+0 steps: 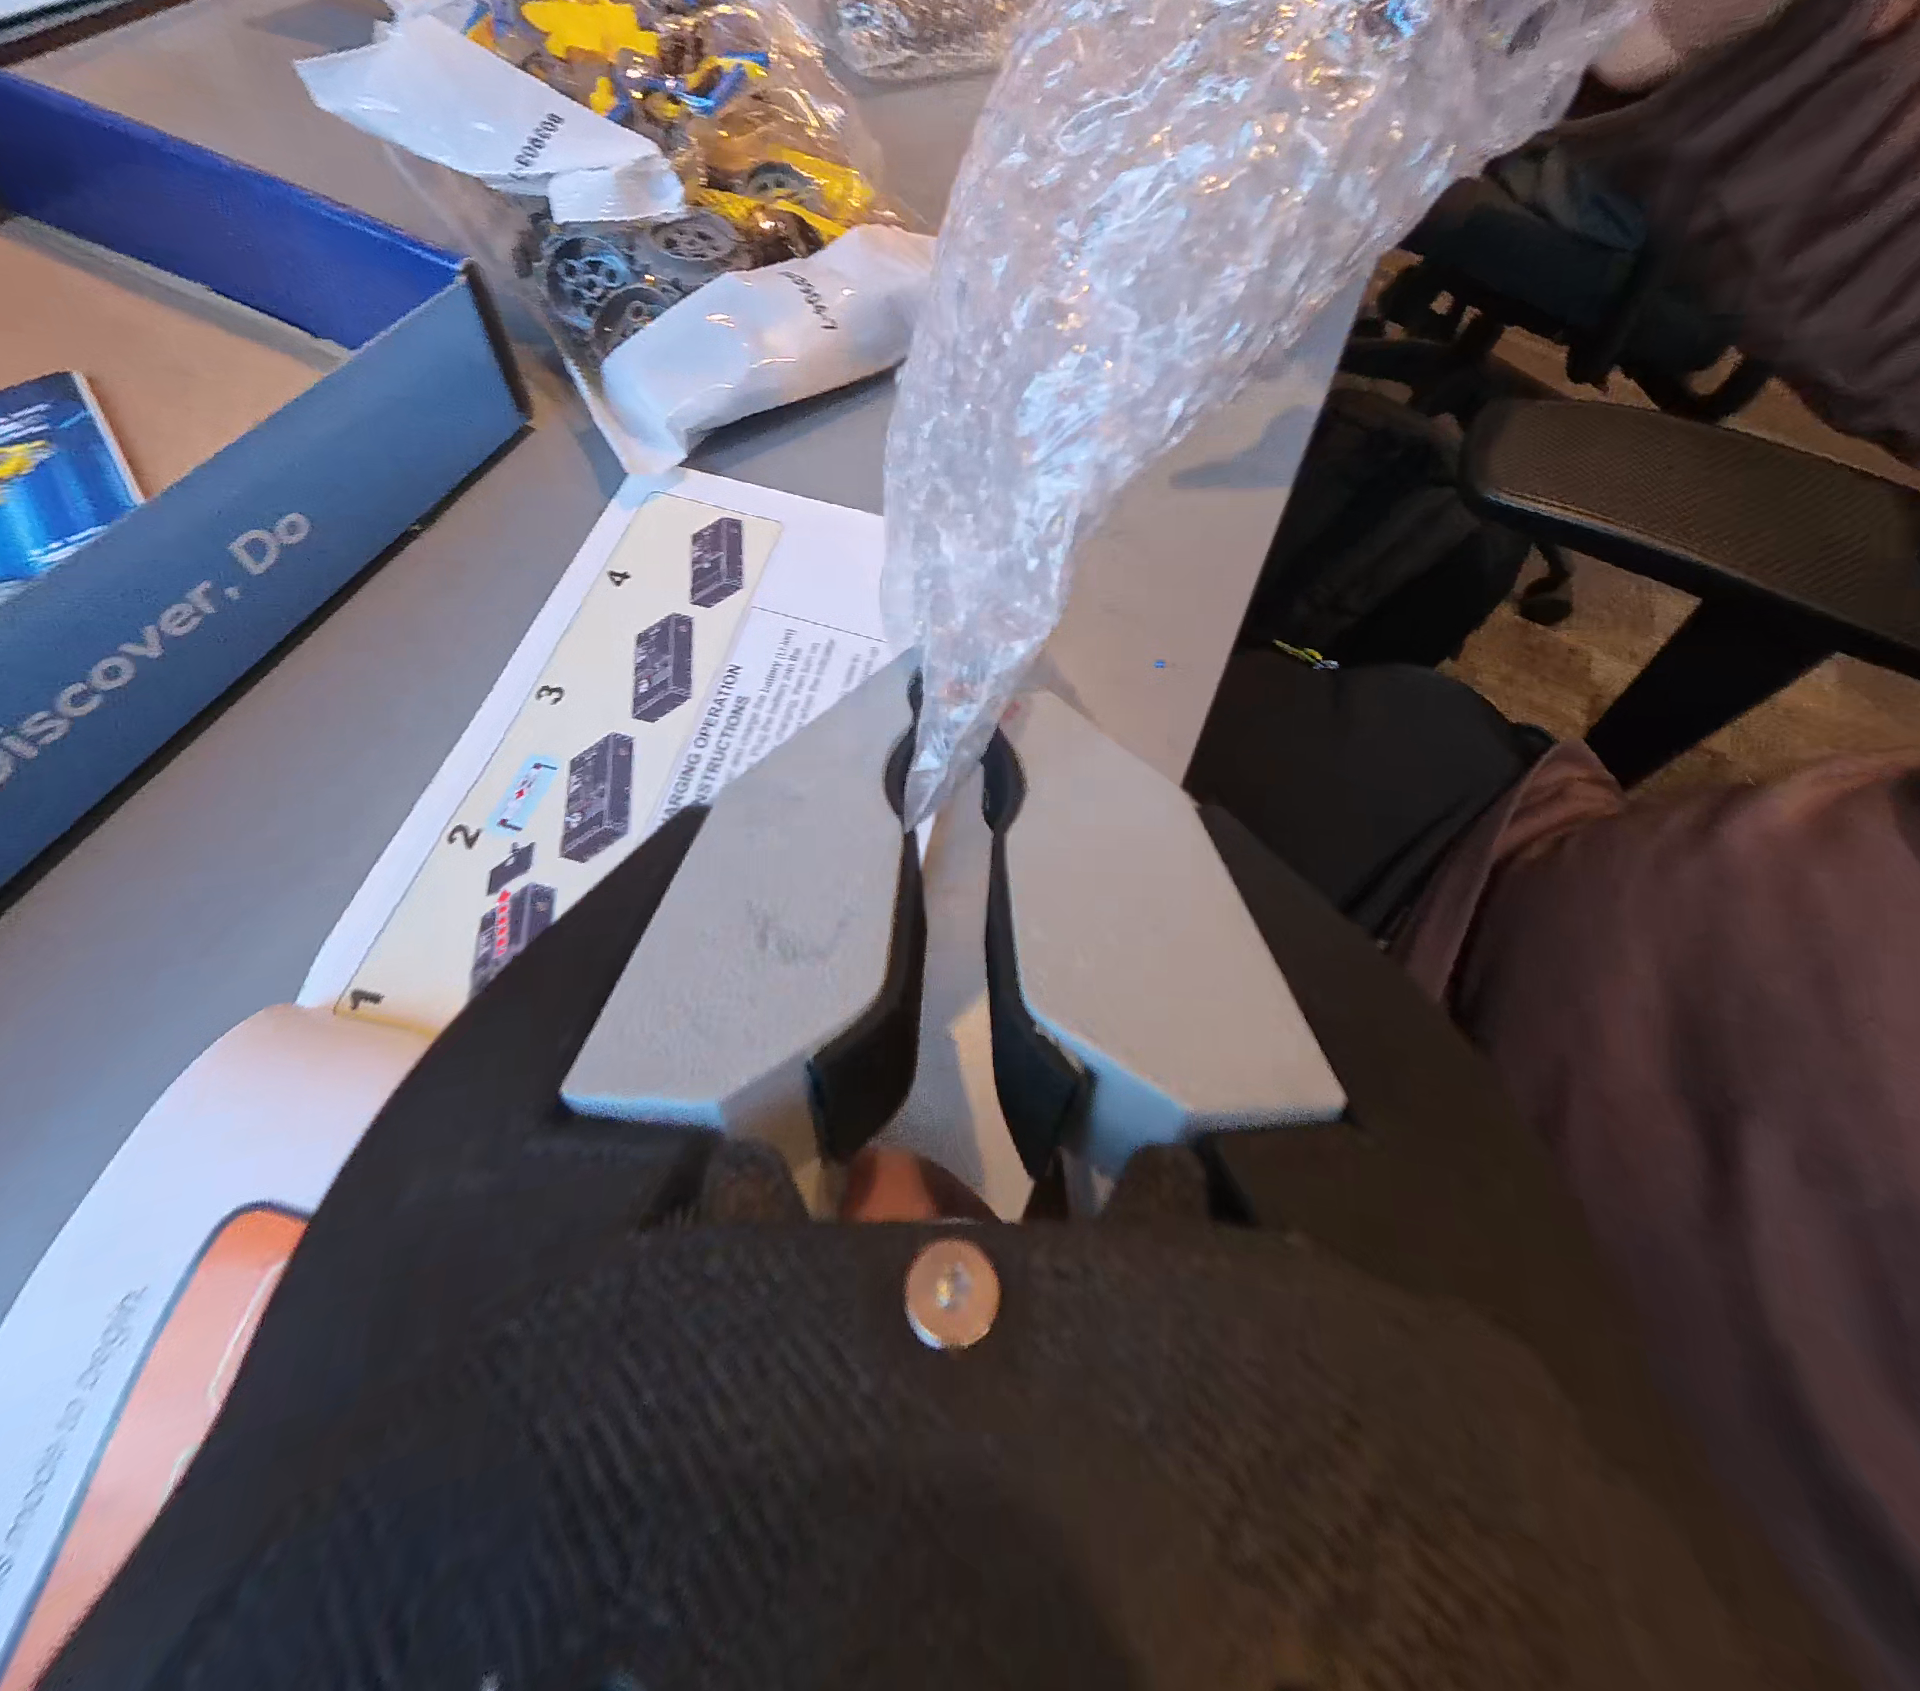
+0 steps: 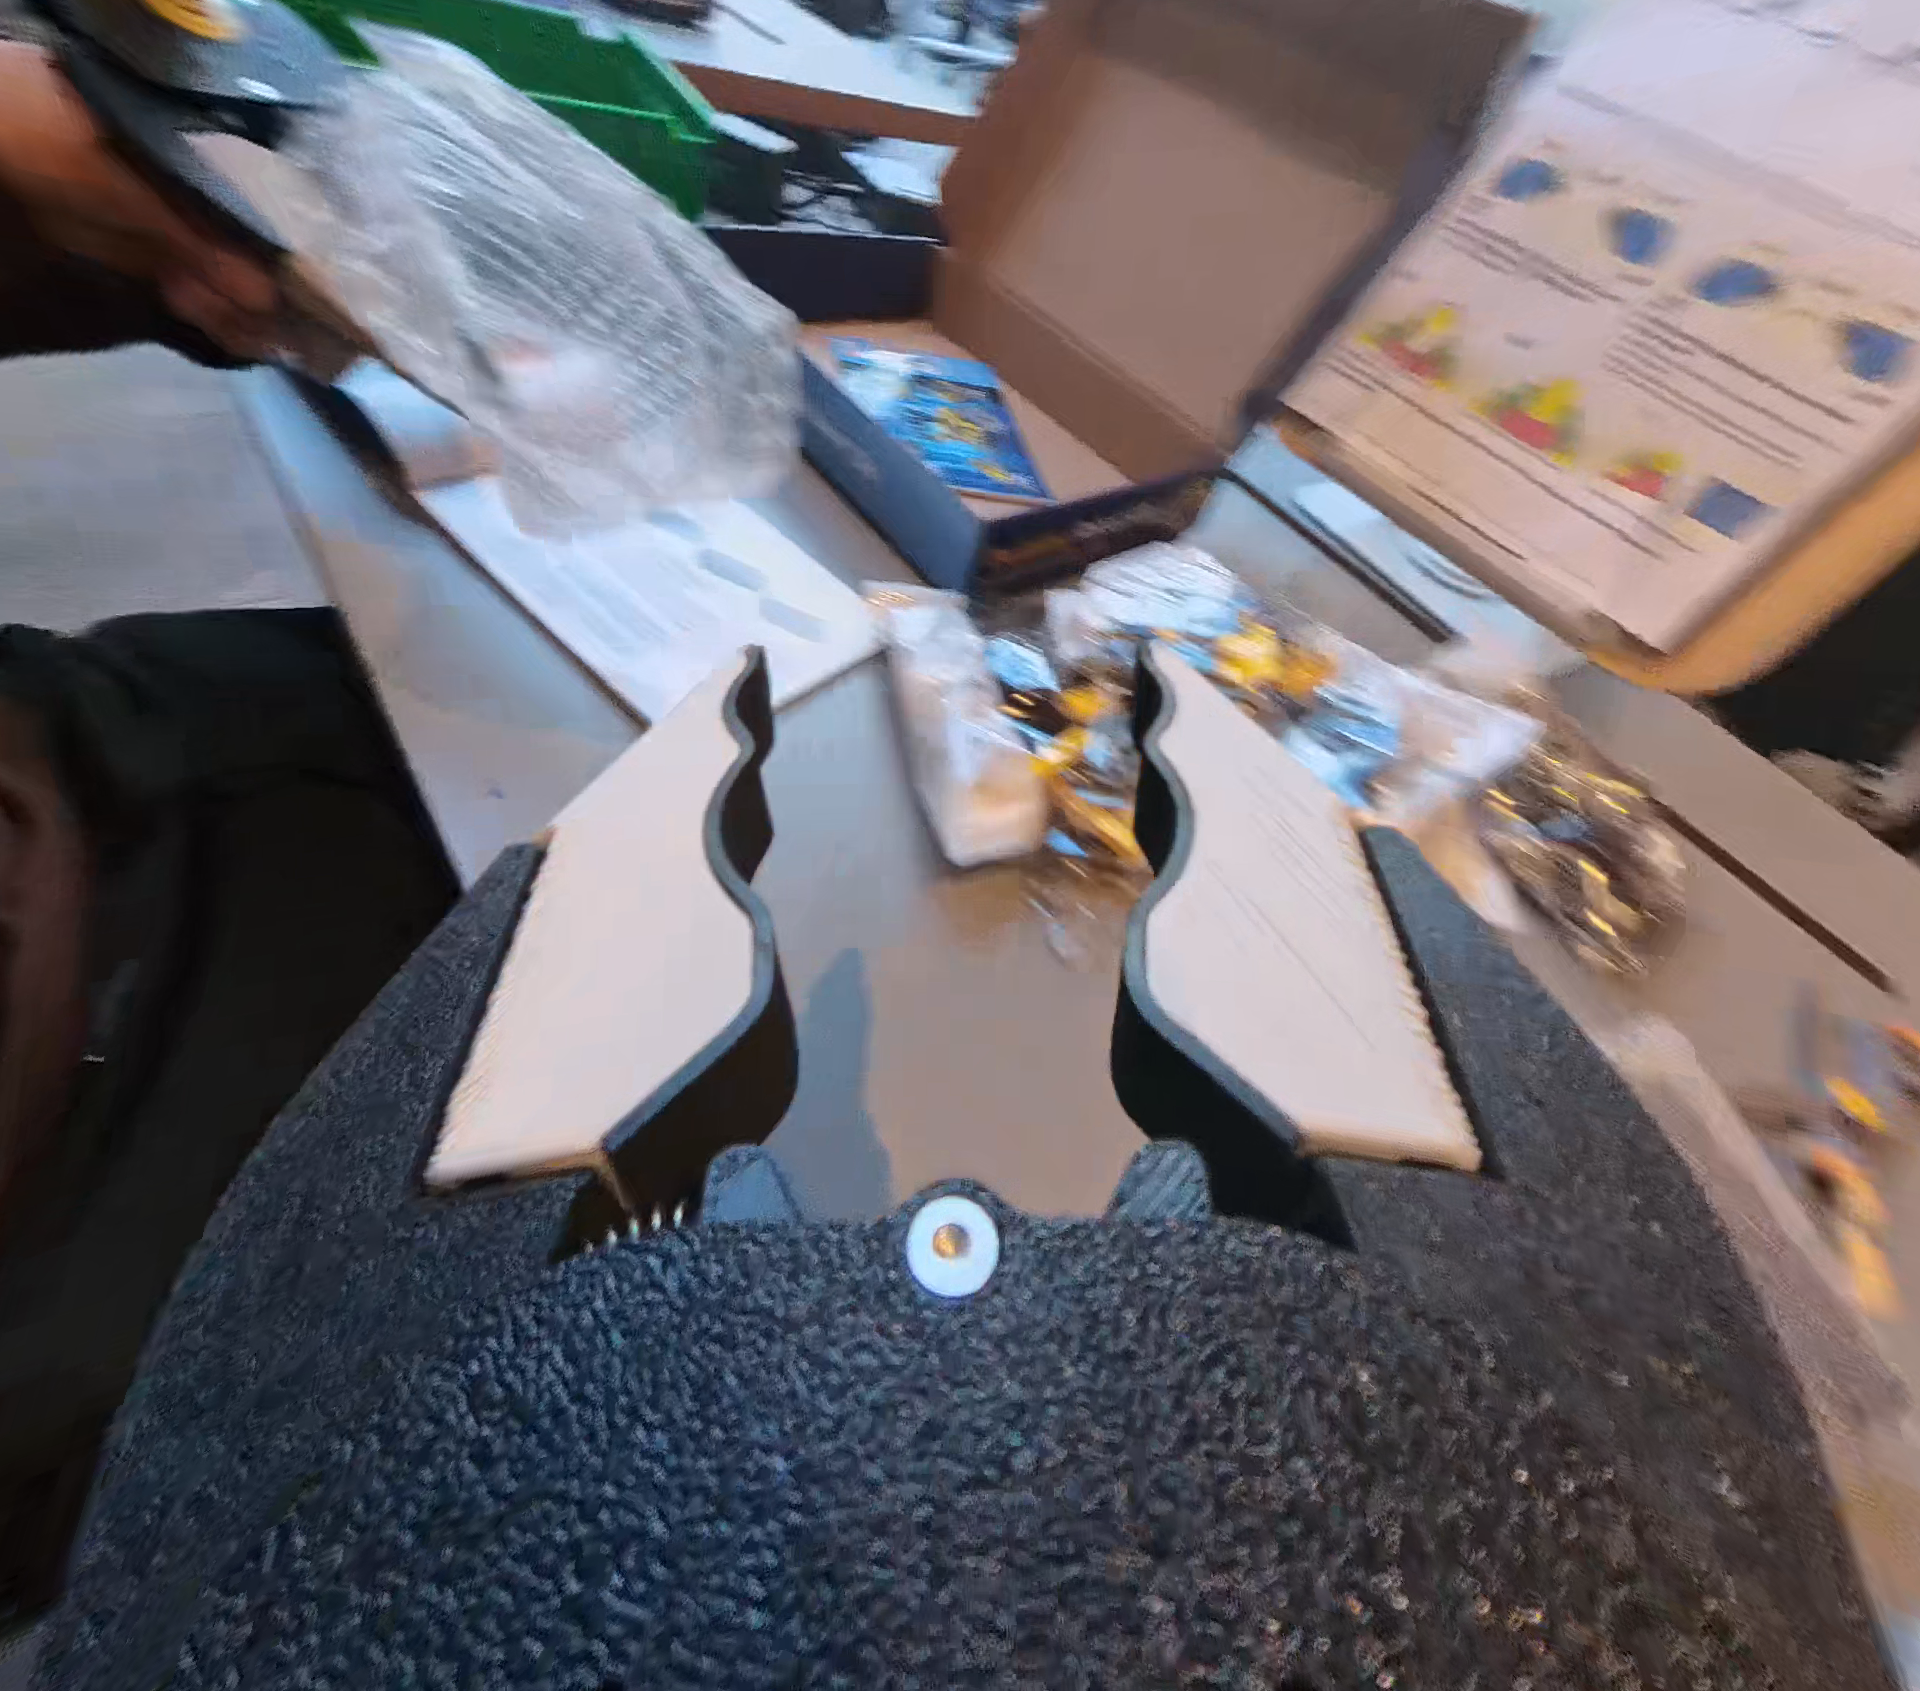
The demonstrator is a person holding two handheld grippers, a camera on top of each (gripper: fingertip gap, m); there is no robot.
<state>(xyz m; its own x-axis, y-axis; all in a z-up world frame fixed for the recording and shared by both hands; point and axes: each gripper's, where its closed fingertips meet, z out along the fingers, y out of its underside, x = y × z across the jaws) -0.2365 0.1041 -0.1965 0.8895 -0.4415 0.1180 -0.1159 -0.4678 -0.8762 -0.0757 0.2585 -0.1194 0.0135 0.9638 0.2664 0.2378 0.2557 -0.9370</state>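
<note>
My left gripper (image 1: 951, 774) is shut on one end of a clear bubble-wrap bag (image 1: 1195, 207) and holds it up above the grey table (image 1: 312, 810), over a white instruction sheet (image 1: 644, 706). The bag rises up and to the right. In the right wrist view the same bag (image 2: 561, 301) hangs from the left gripper (image 2: 312, 291) at the upper left. My right gripper (image 2: 951, 696) is open and empty, just above the table, with clear bags of yellow, blue and grey toy parts (image 2: 1081, 748) beyond its fingertips.
An open blue cardboard box (image 1: 260, 498) with a blue booklet (image 2: 935, 415) inside stands at the left; its lid stands up in the right view. Bags of parts (image 1: 644, 114) lie behind the sheet. A leaning printed board (image 2: 1621, 291), an office chair (image 1: 1704, 519) and the table edge are at the right. My right fingertips sit around 25 cm from my left ones.
</note>
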